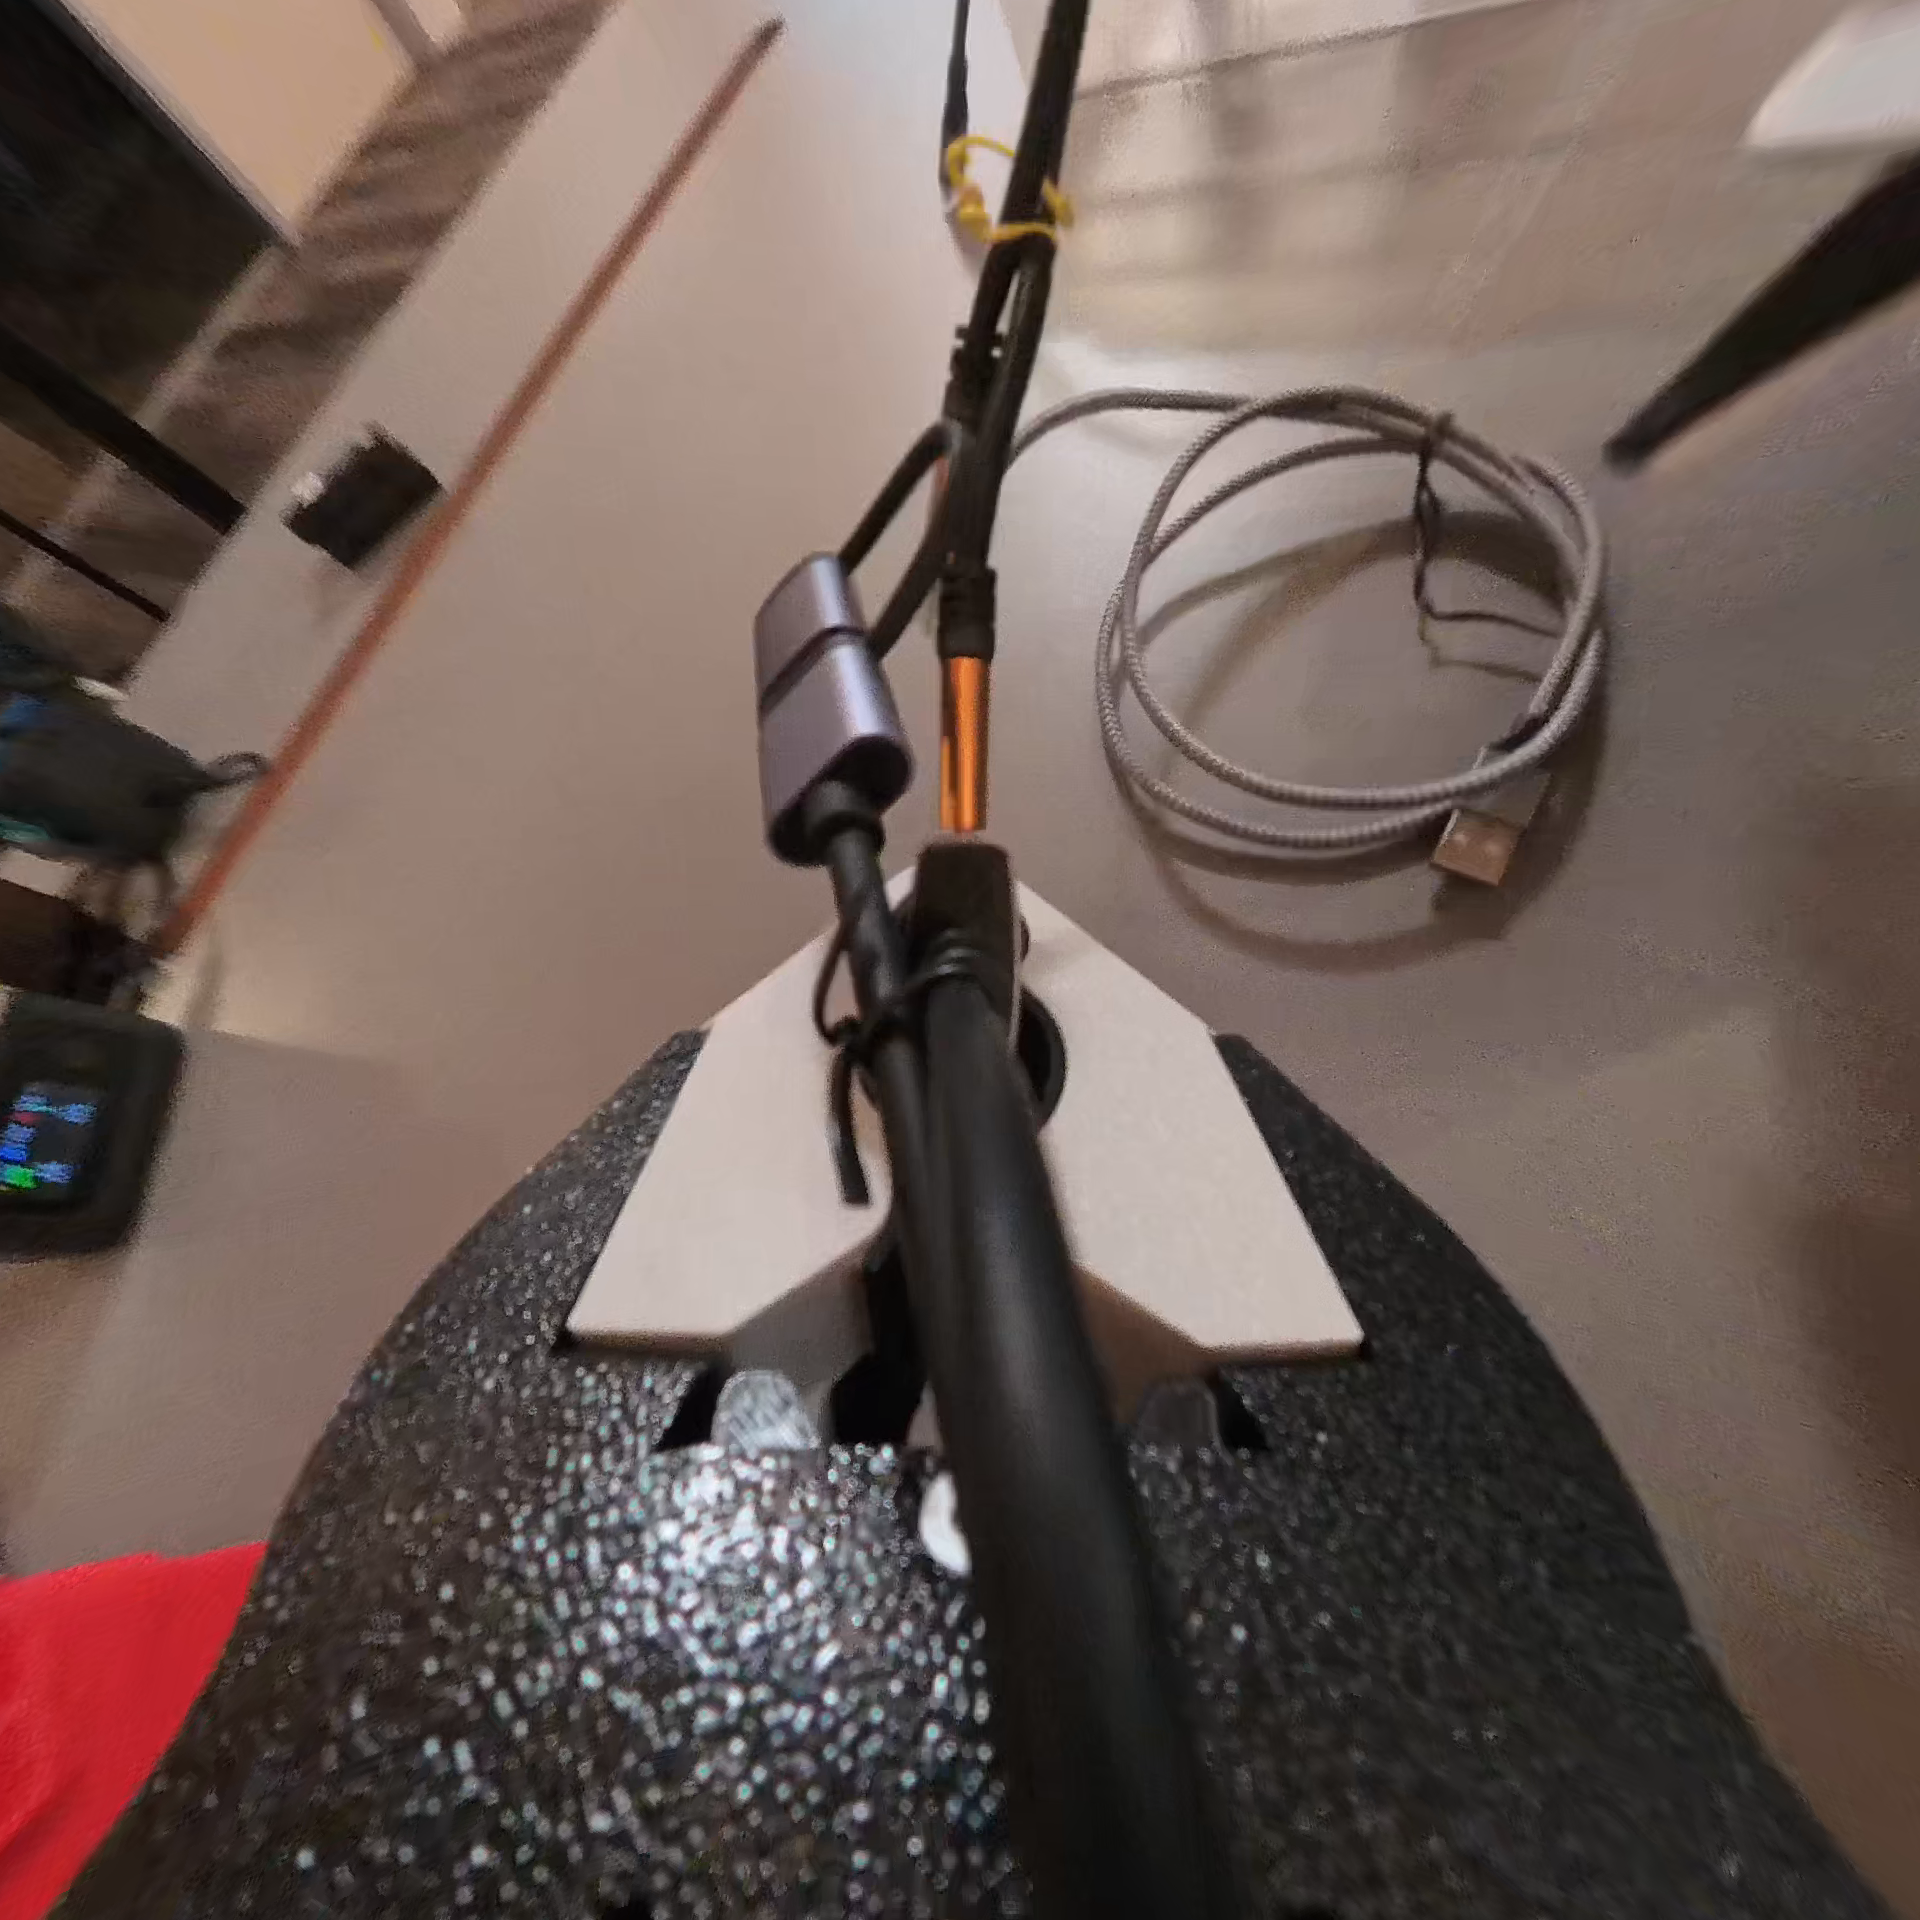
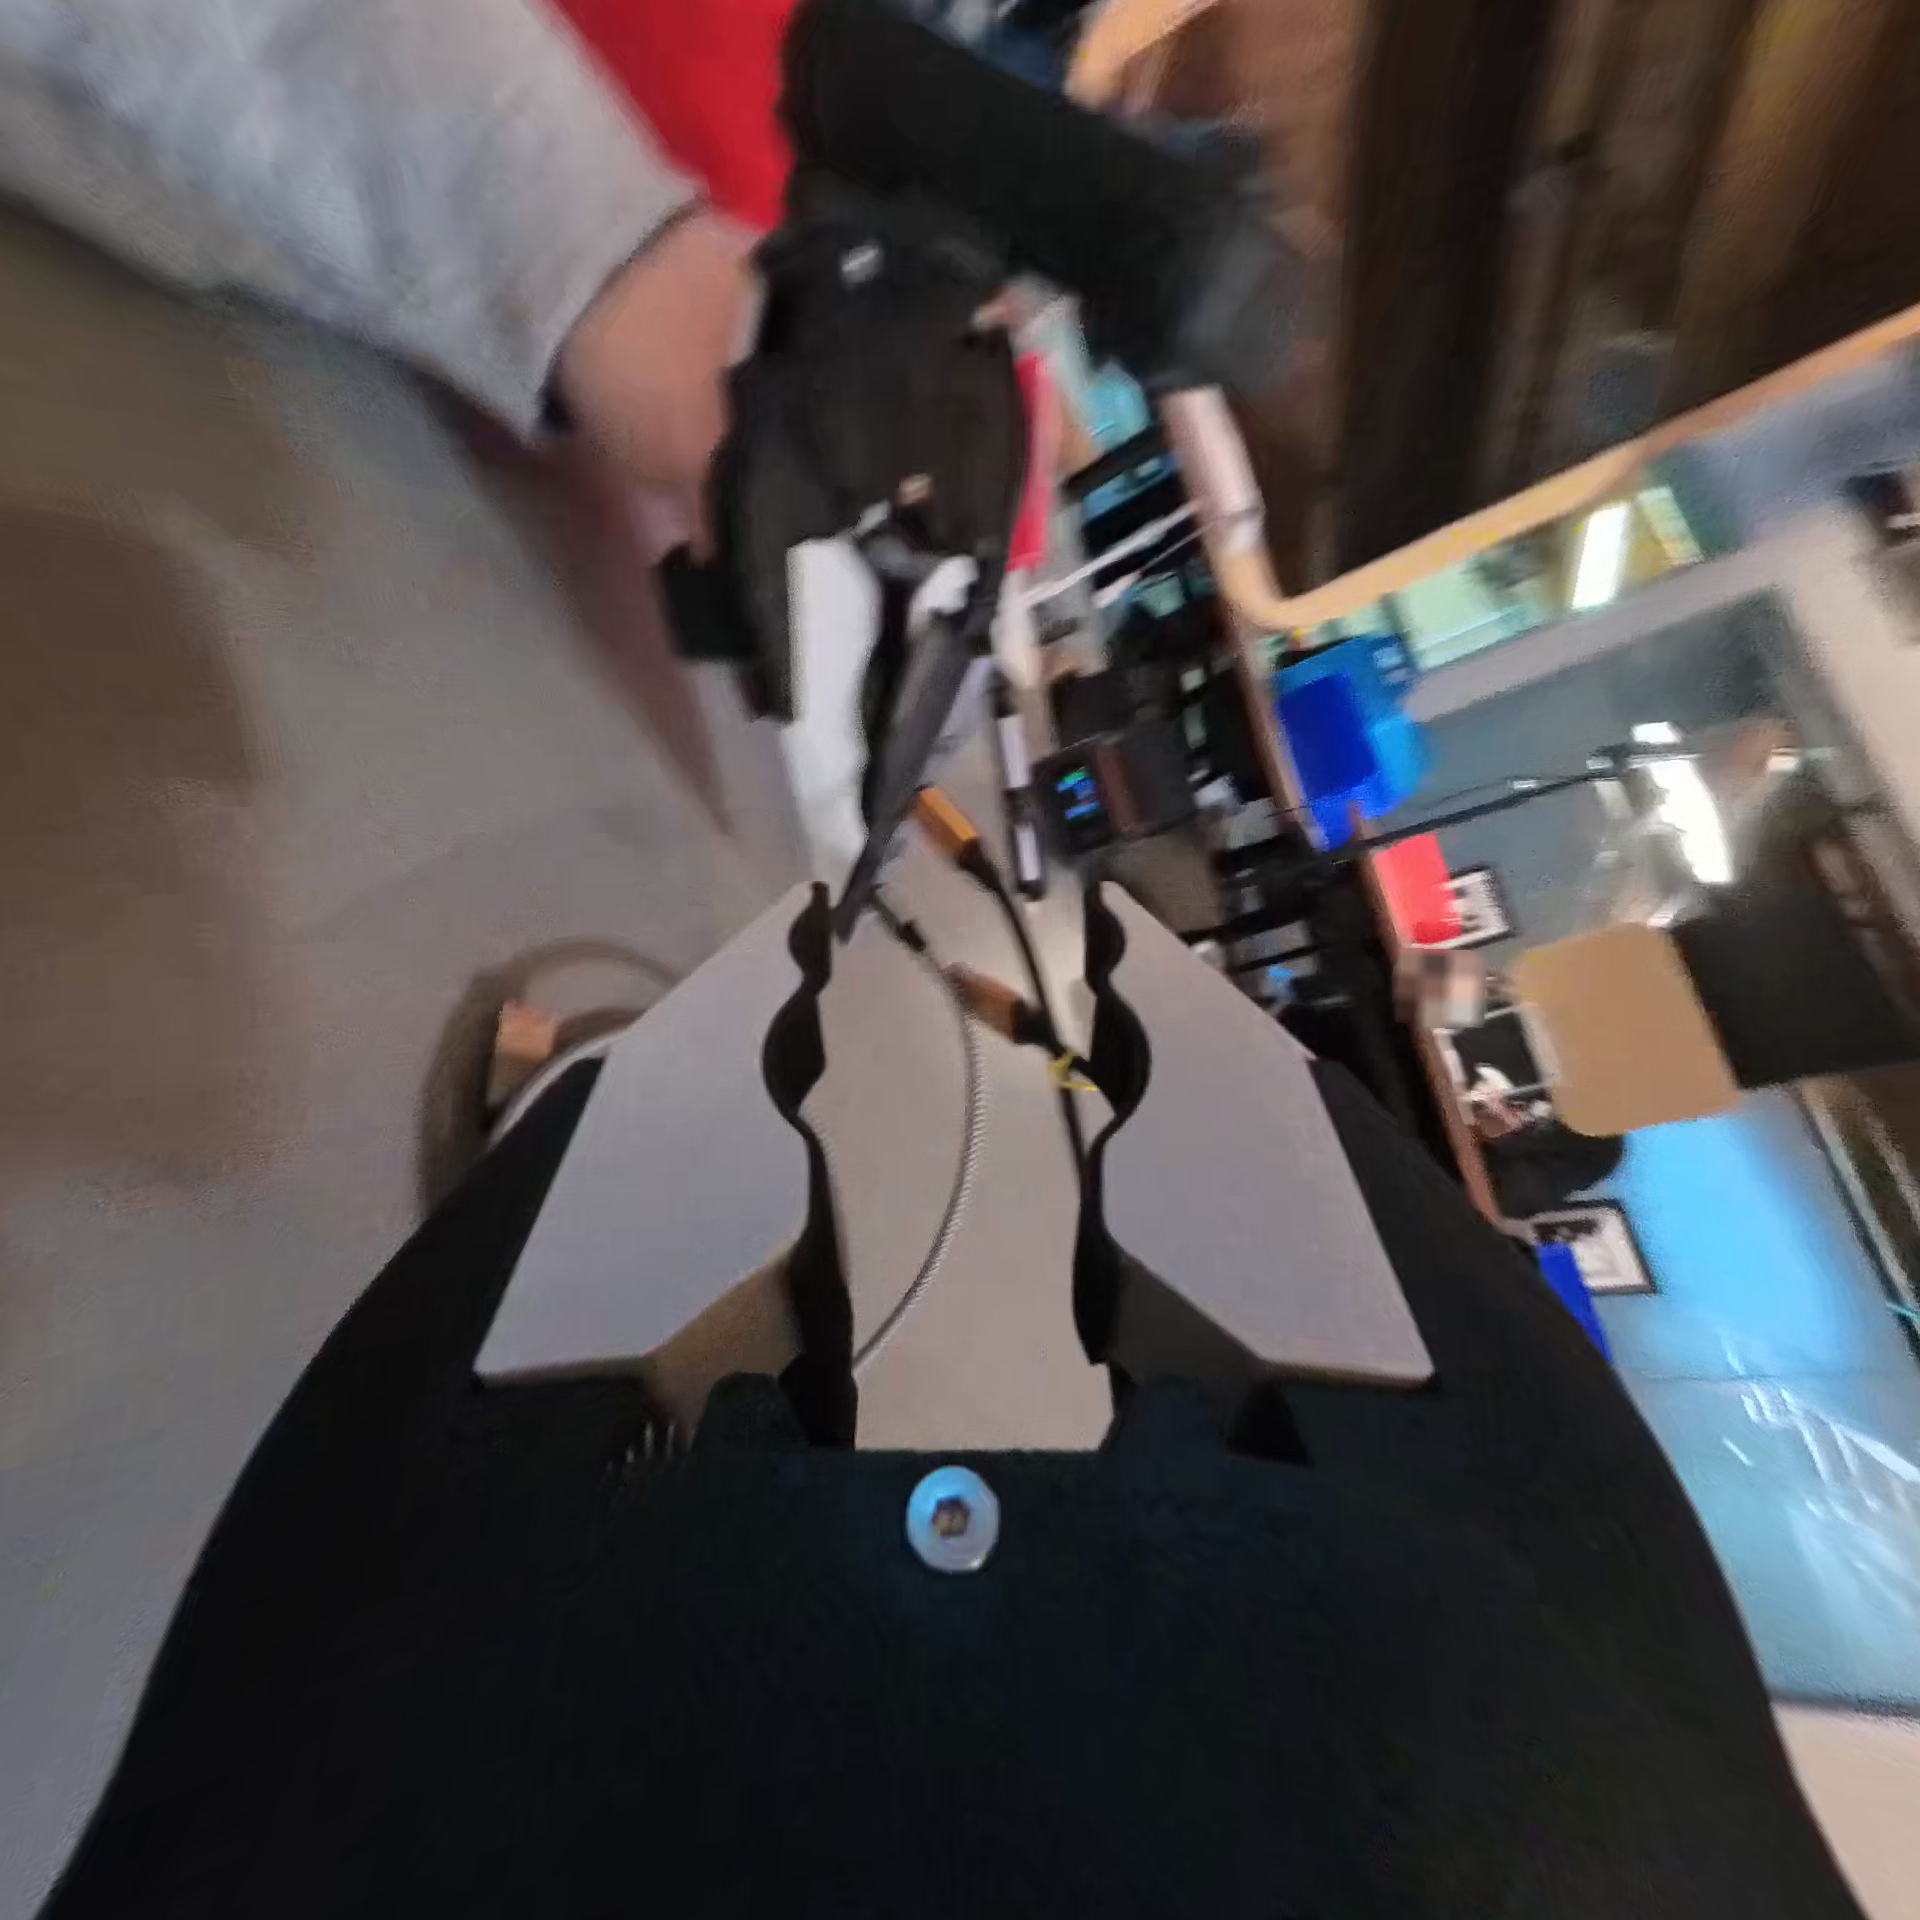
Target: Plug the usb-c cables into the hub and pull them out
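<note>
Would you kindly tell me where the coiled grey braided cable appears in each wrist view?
Left wrist view: coiled grey braided cable on the table, right of centre.
Right wrist view: a blurred arc of it shows between the open fingers, lower centre.
Shared landmark: the orange connector.

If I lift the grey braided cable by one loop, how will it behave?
The grey braided cable would probably sag, being thin and bendy. A dark tie binds its loops, so the coil may stay together. Its free plug would likely dangle.

A coiled grey braided cable (image 1: pixel 1361 623) lies on the tabletop (image 1: pixel 1662 1039) at two o'clock. A small black box (image 1: pixel 358 497) sits at ten o'clock, beside a wooden rod (image 1: pixel 468 488).
</note>
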Motion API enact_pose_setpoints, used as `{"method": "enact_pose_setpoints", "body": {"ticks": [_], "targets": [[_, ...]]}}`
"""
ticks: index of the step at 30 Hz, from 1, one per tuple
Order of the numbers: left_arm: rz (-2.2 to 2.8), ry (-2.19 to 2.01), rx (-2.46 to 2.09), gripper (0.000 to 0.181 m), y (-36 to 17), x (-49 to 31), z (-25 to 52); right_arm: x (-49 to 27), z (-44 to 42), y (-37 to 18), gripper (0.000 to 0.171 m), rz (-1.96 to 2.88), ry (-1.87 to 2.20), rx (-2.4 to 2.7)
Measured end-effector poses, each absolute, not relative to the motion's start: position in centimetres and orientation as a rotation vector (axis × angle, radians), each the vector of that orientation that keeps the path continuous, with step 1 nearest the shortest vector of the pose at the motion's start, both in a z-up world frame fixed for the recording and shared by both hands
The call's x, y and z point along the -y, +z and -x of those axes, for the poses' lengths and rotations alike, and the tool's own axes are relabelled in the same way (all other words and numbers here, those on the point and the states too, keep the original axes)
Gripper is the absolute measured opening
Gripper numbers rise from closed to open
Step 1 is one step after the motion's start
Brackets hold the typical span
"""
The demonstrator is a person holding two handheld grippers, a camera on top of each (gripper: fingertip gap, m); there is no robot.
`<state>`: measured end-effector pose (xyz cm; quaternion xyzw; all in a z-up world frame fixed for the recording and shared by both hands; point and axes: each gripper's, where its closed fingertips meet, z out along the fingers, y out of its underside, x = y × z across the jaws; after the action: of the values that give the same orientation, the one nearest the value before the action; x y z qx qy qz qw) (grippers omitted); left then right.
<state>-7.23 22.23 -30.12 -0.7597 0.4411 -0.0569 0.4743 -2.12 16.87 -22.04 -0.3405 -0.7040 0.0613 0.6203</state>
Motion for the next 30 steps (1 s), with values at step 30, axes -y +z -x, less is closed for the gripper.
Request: {"method": "enact_pose_setpoints", "body": {"ticks": [30], "targets": [[1.696,-0.427,-0.832,0.061,-26.3,-22.4,6.1,-19.3,0.8,-20.6,0.014,0.959,0.296,1.489]]}}
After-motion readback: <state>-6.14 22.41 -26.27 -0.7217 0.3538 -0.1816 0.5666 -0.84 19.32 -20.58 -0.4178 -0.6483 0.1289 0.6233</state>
